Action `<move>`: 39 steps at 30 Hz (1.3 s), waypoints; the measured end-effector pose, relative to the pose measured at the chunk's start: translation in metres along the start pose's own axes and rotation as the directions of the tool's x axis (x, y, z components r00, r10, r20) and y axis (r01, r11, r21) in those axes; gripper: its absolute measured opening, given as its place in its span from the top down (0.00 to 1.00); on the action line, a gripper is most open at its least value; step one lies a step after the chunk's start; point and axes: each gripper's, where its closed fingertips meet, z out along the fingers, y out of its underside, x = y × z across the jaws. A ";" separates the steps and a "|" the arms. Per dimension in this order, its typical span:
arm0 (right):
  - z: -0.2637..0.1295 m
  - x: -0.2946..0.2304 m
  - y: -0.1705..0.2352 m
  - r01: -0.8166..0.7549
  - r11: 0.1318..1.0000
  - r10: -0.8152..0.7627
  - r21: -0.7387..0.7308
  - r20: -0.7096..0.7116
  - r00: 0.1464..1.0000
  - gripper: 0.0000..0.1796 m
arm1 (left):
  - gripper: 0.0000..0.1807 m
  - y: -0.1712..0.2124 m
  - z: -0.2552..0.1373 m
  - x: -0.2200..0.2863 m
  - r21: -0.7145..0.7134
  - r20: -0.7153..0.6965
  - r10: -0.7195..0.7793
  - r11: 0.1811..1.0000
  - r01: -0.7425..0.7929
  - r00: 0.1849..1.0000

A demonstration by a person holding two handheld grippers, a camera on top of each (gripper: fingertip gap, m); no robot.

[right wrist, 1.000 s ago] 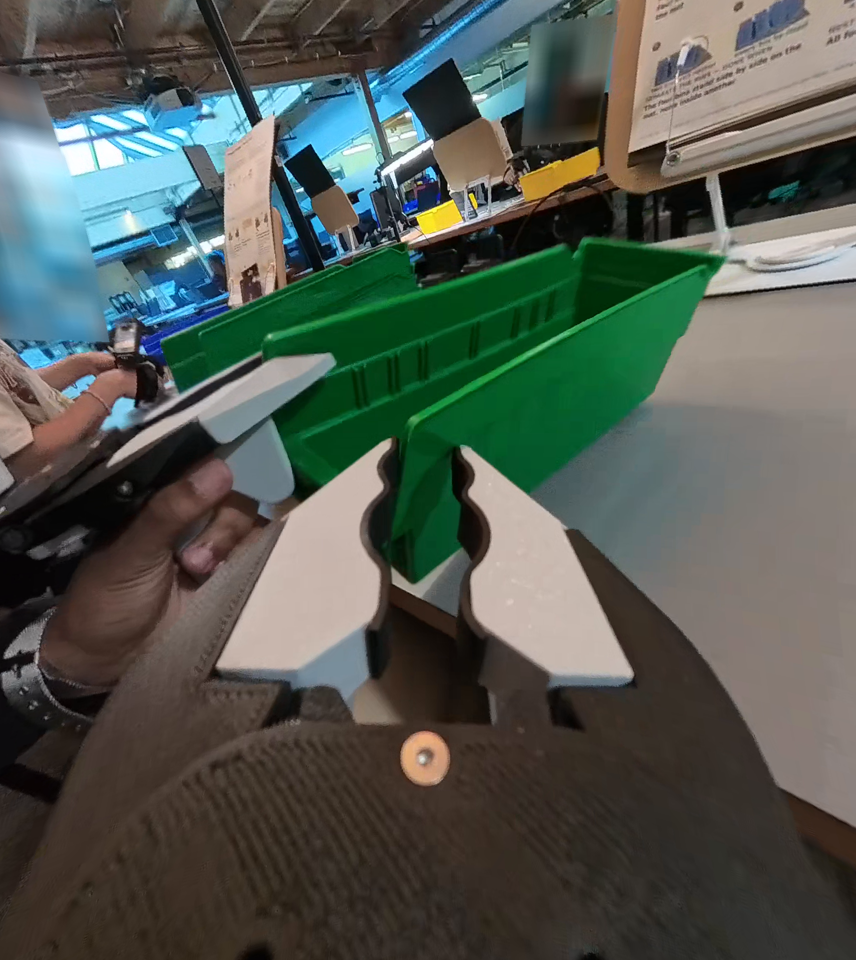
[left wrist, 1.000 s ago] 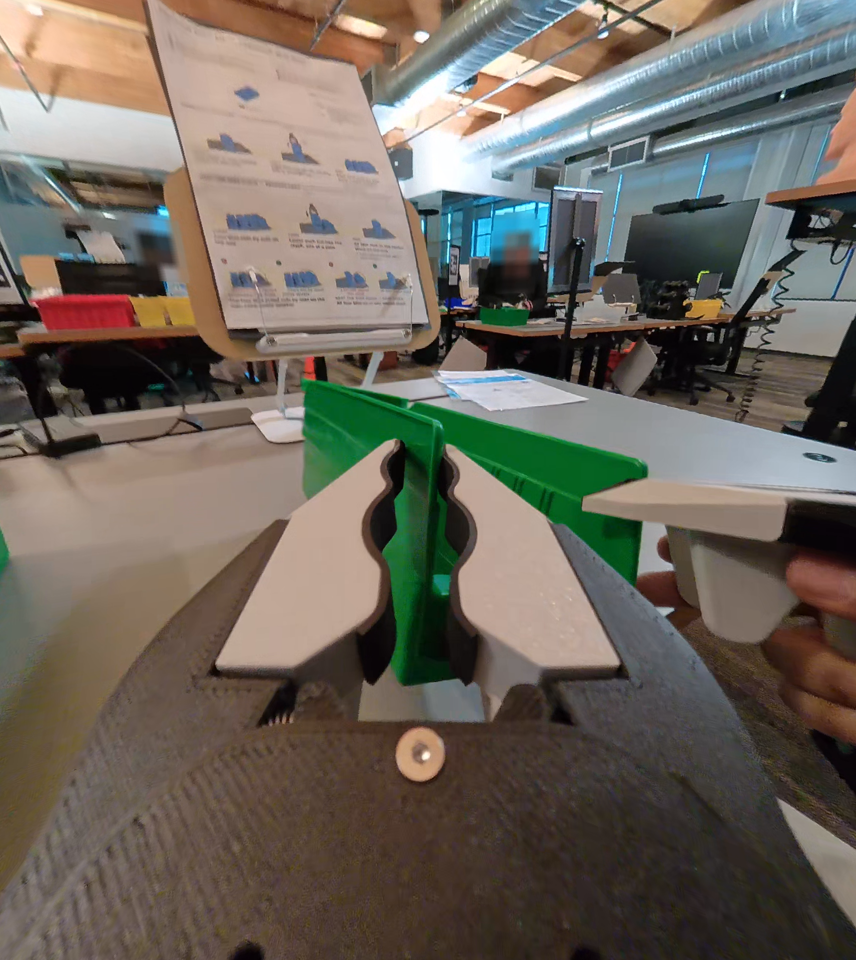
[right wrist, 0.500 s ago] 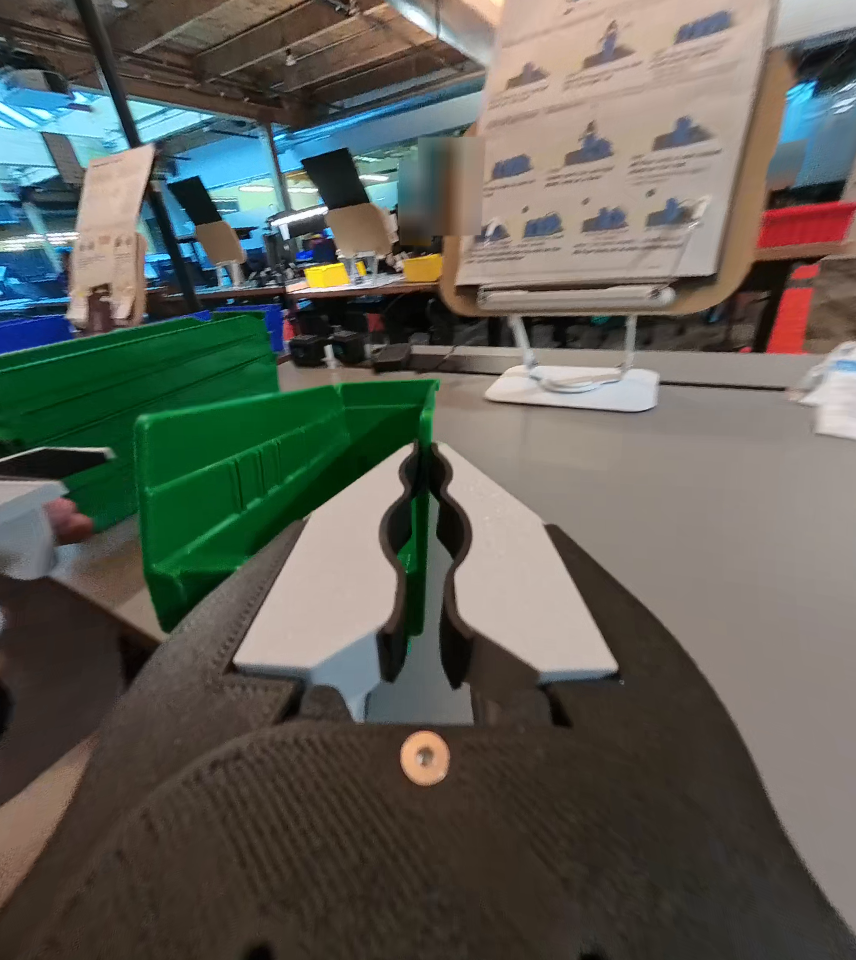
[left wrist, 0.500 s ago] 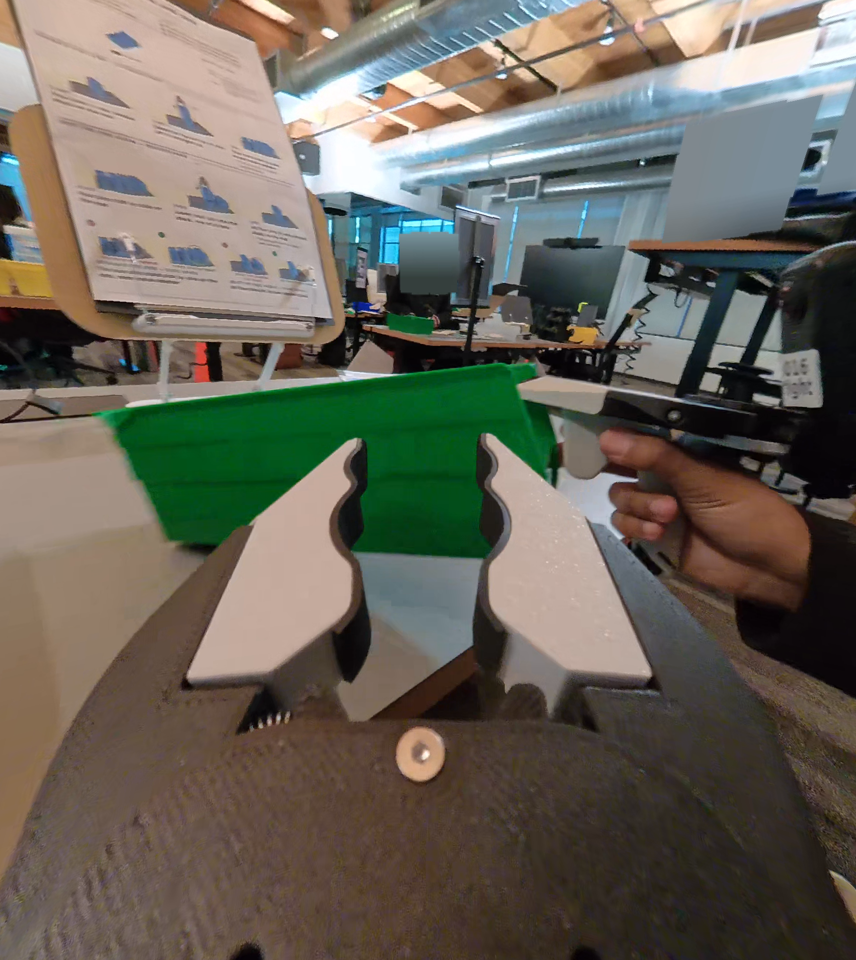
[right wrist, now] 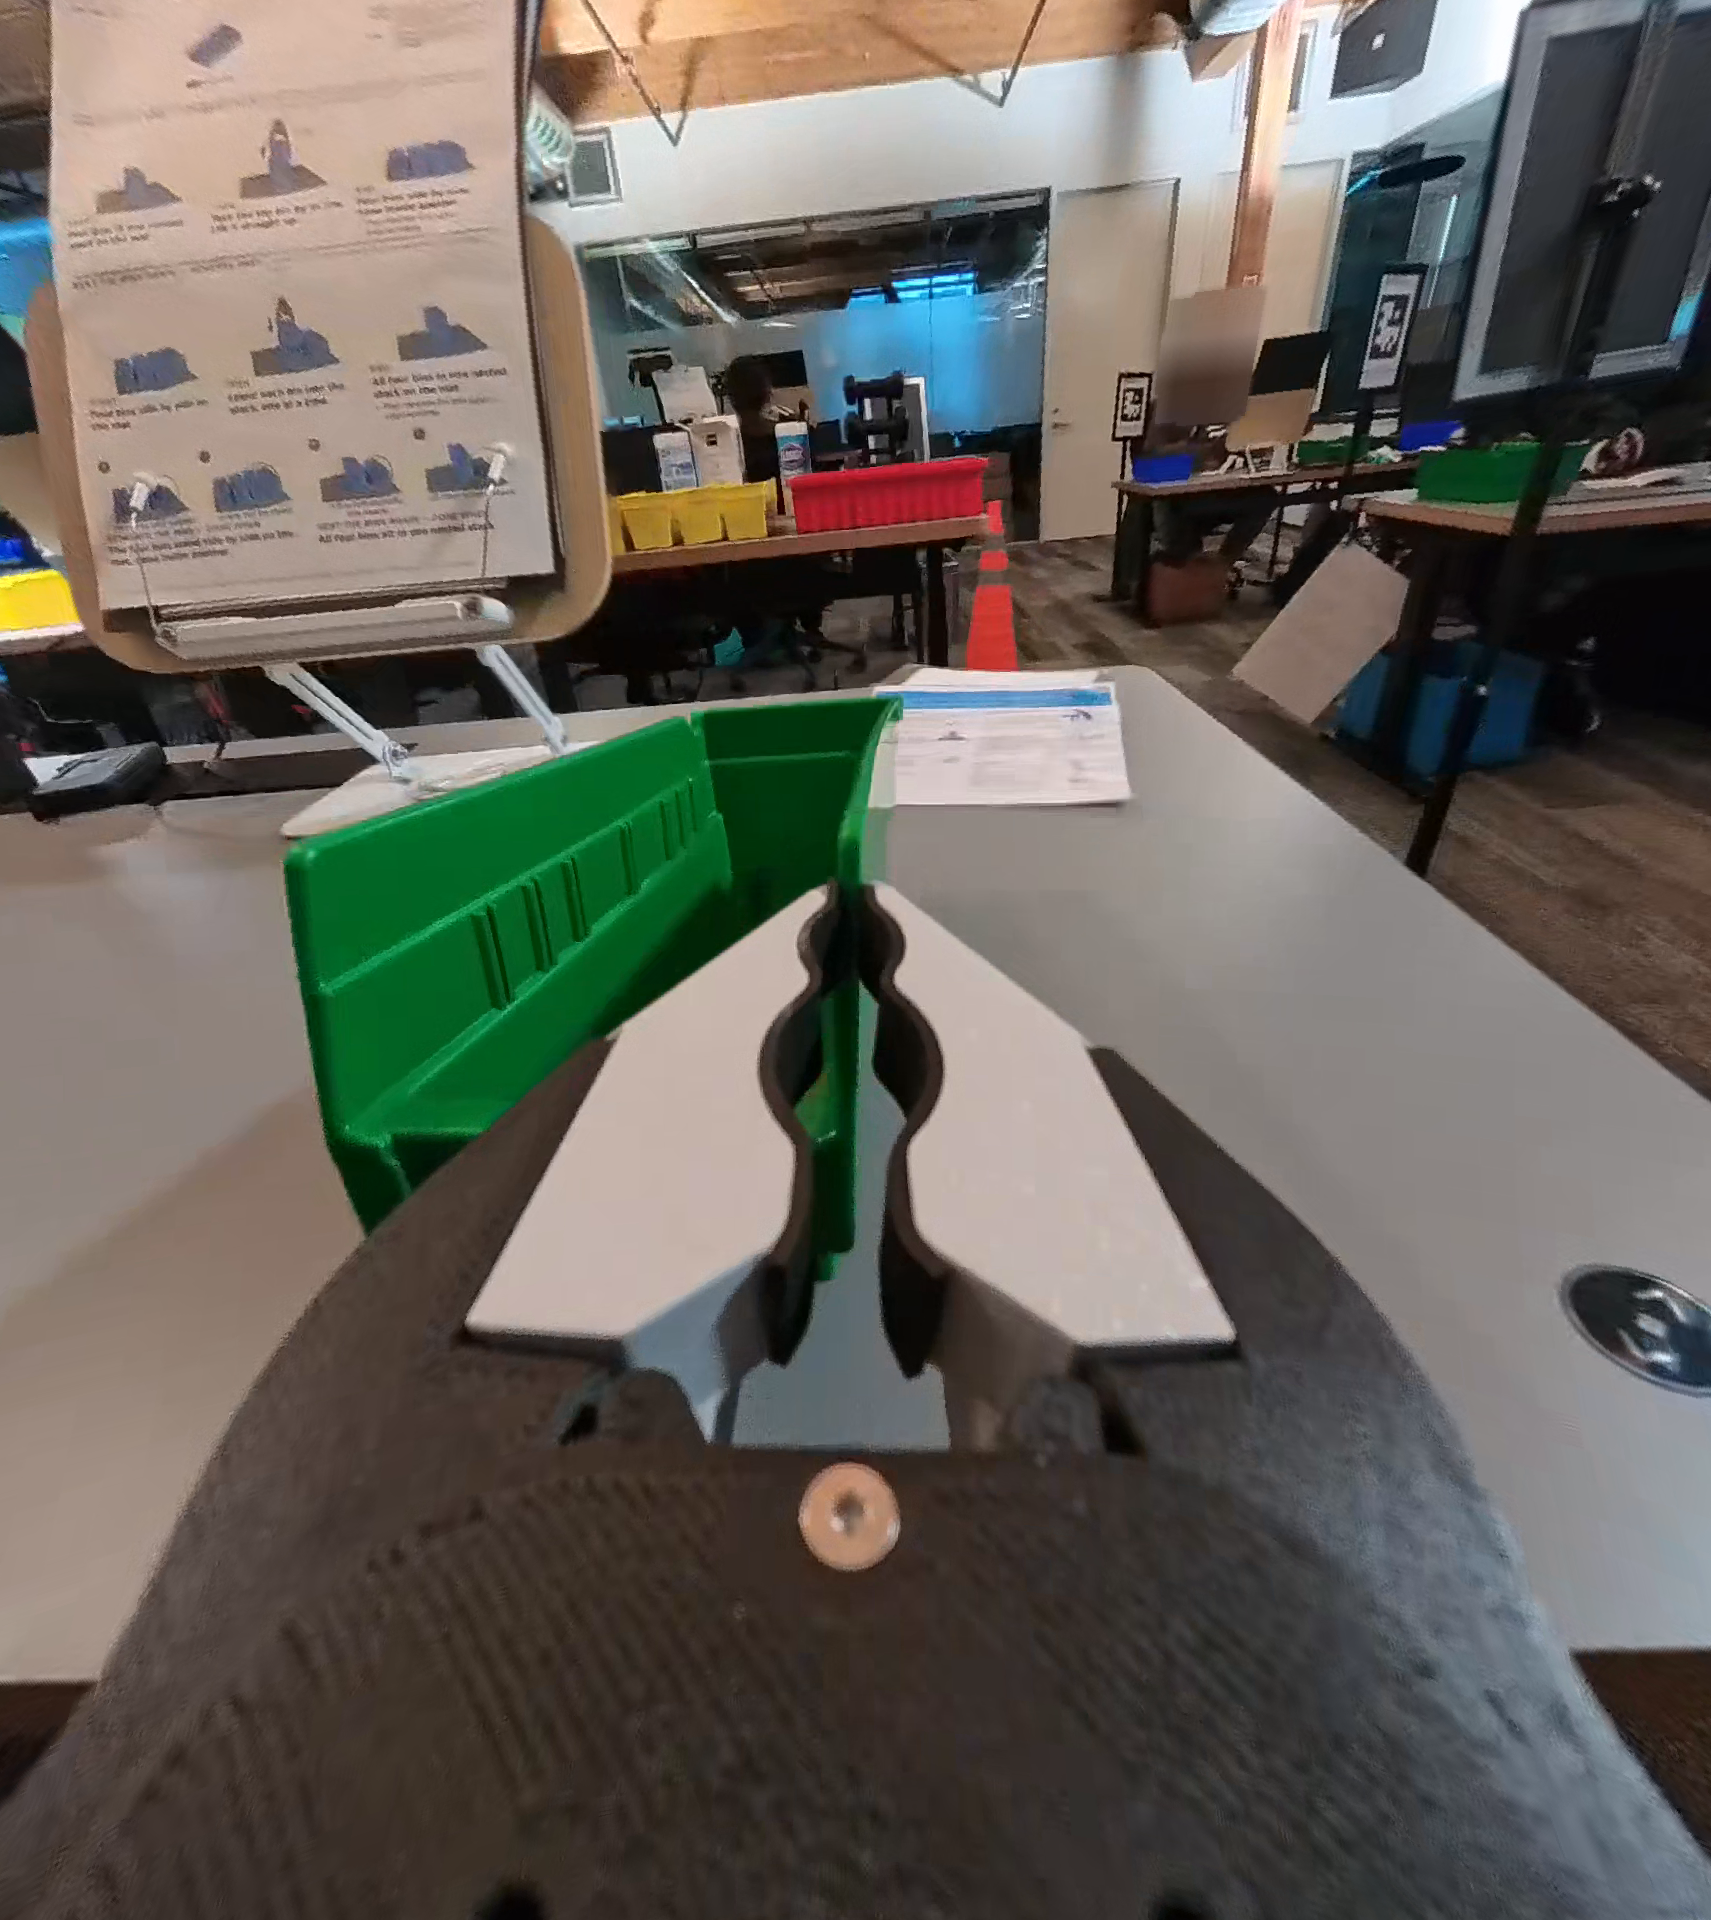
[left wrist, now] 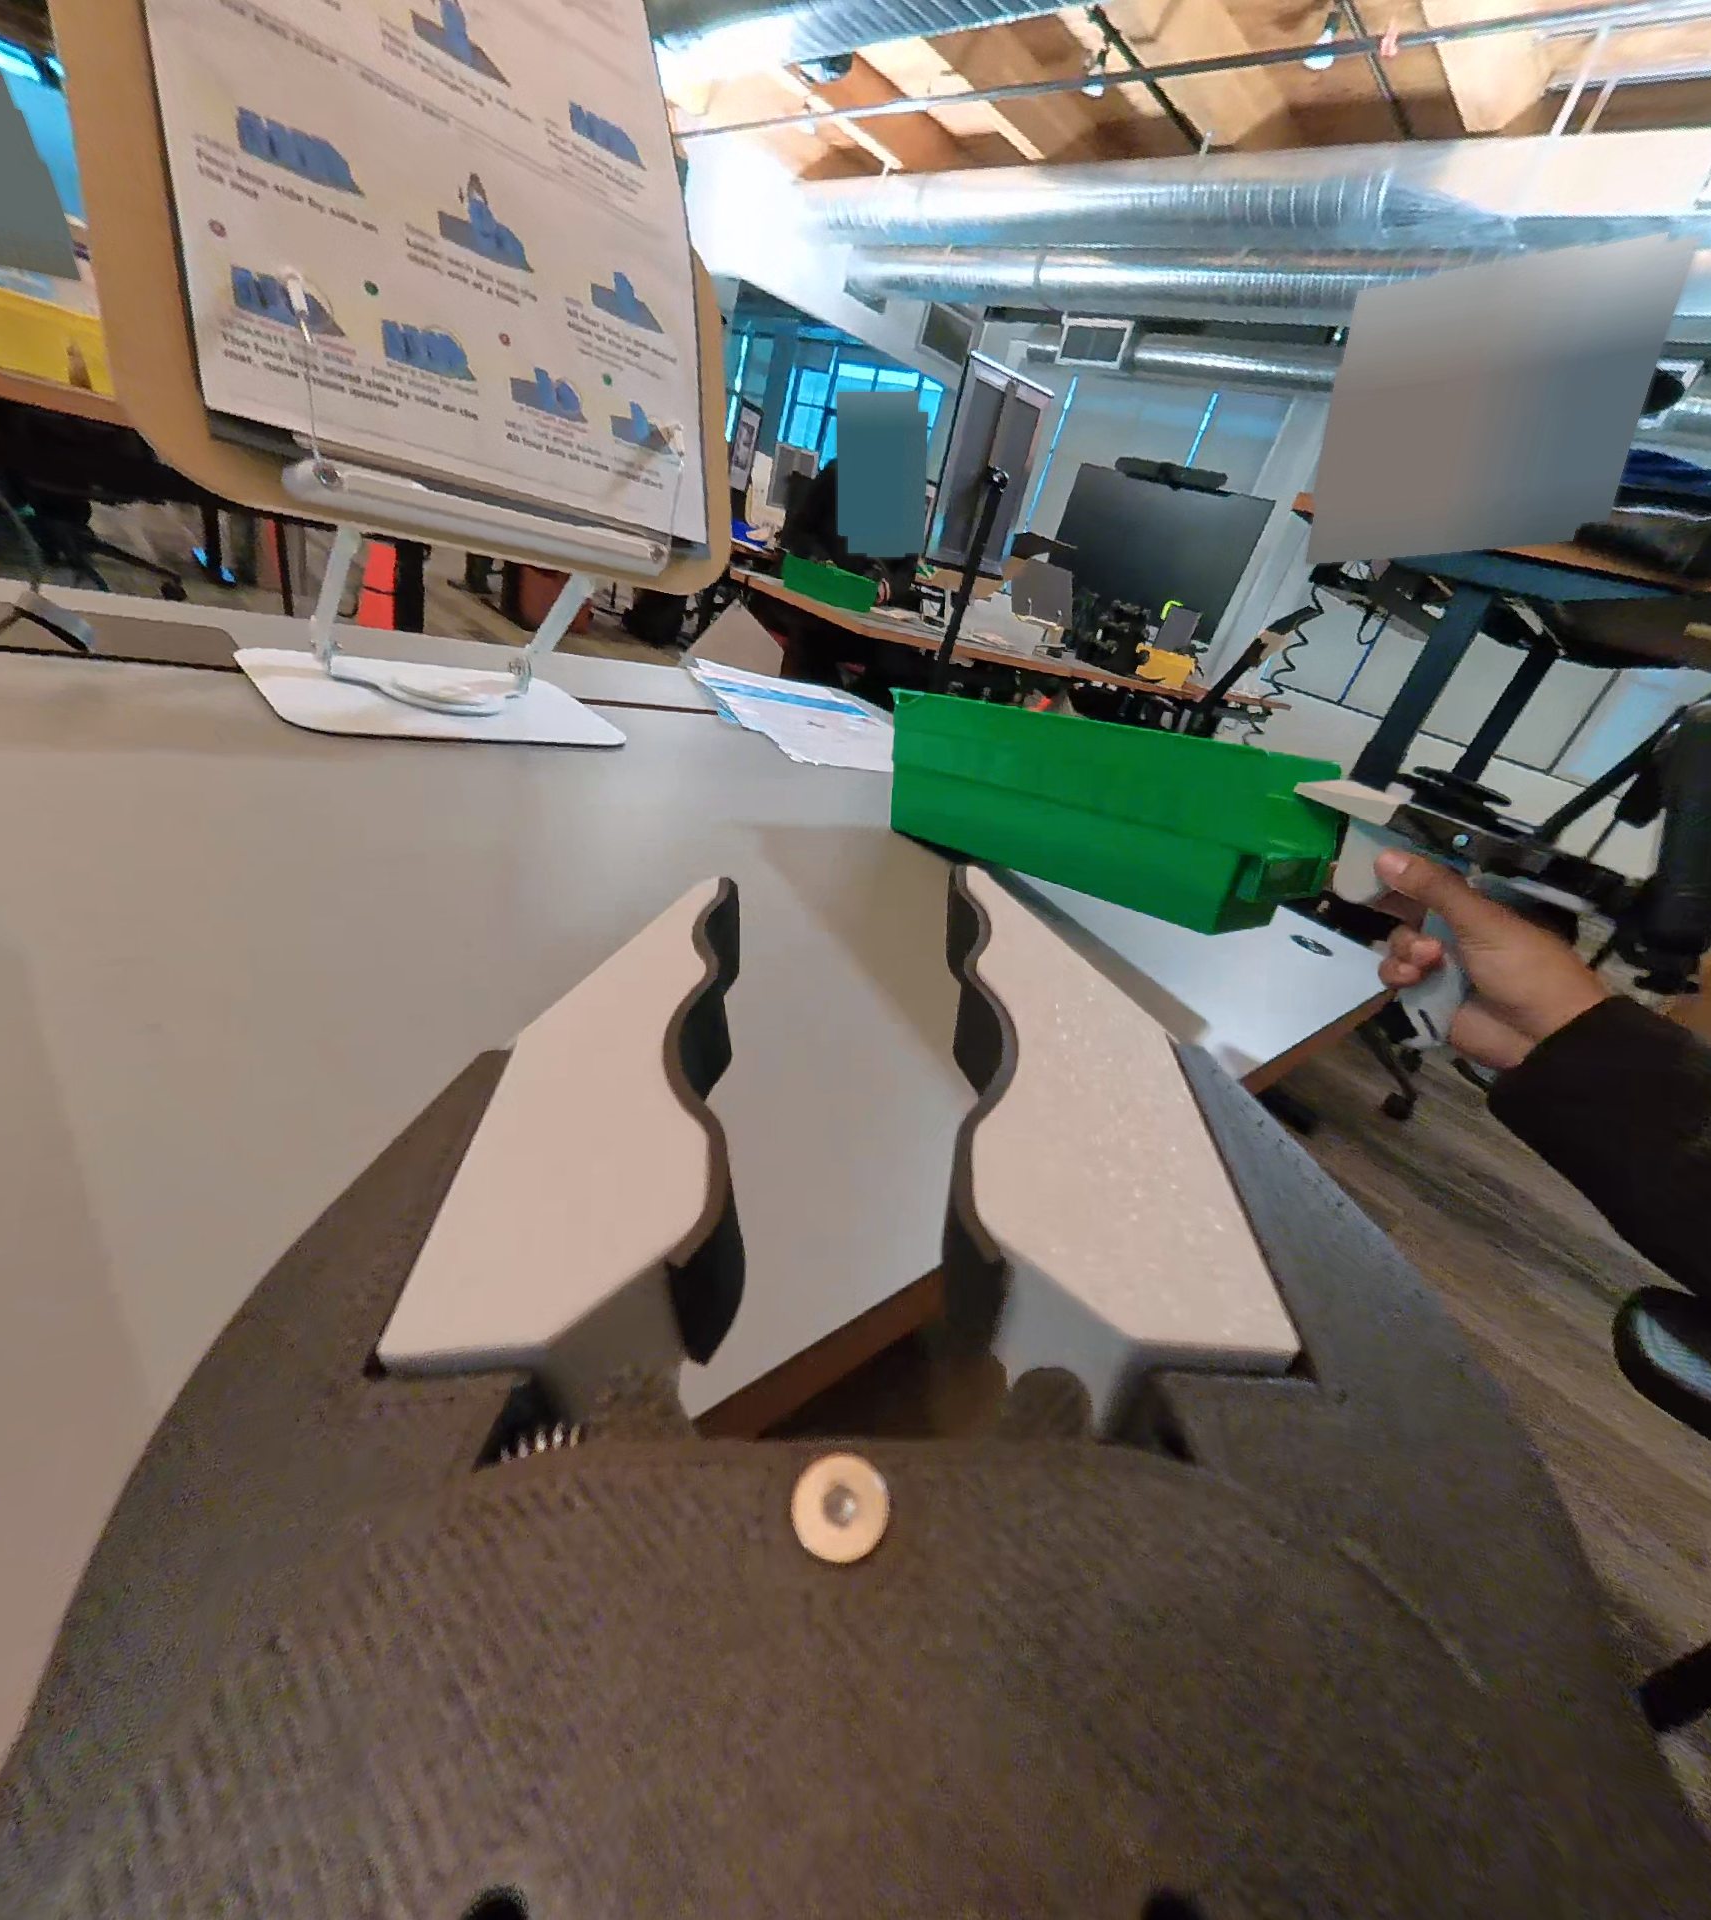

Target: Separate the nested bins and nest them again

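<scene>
My left gripper [left wrist: 840, 904] has let go of the long green plastic bin [right wrist: 560, 935] it was pinching a second ago; its jaws now stand apart over bare tabletop, holding nothing; my right gripper [right wrist: 849, 914] remains clamped on the bin's right wall, carrying it alone, tilted above the smooth grey table [right wrist: 1298, 1018] near the right edge (I judge this one is now separated and bound for its own spot); other bins have left both views; behind stand a pictured instruction sheet on a stand [left wrist: 435, 260], loose papers [right wrist: 1007, 743], and a busy open workshop.
</scene>
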 end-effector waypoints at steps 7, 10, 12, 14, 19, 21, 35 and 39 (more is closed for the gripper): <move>-0.003 0.026 0.033 0.024 0.996 -0.023 -0.080 0.015 1.000 1.00 | 0.80 0.007 0.002 -0.005 -0.038 0.001 -0.046 0.998 0.046 0.999; -0.002 0.036 0.042 -0.004 0.995 0.002 -0.103 -0.013 1.000 0.99 | 0.80 0.006 0.002 -0.005 -0.038 0.005 -0.039 0.999 0.039 0.999; -0.003 0.039 0.045 -0.027 0.994 0.024 -0.107 -0.027 0.999 0.99 | 0.80 0.007 0.002 -0.005 -0.042 0.002 -0.034 0.999 0.034 0.999; -0.002 0.040 0.045 -0.011 0.994 0.006 -0.113 -0.045 0.999 0.99 | 0.80 0.009 0.002 -0.005 -0.050 0.004 -0.026 0.998 0.026 1.000; 0.000 0.035 0.046 -0.008 0.992 0.003 -0.124 -0.043 0.999 0.99 | 0.80 0.010 0.002 -0.004 -0.054 0.002 -0.020 0.998 0.020 1.000; 0.000 0.036 0.046 -0.021 0.992 0.016 -0.124 -0.045 0.999 0.99 | 0.80 0.010 0.002 -0.004 -0.054 0.004 -0.018 0.998 0.019 1.000; -0.010 0.039 -0.001 0.082 0.996 -0.071 0.040 -0.222 0.973 0.71 | 0.76 0.018 0.004 -0.011 -0.087 0.042 0.017 0.996 -0.013 0.999; -0.021 -0.053 -0.062 0.174 0.951 -0.163 0.256 -0.063 0.985 0.77 | 0.70 0.027 0.006 -0.016 -0.124 0.058 0.045 0.992 -0.038 0.997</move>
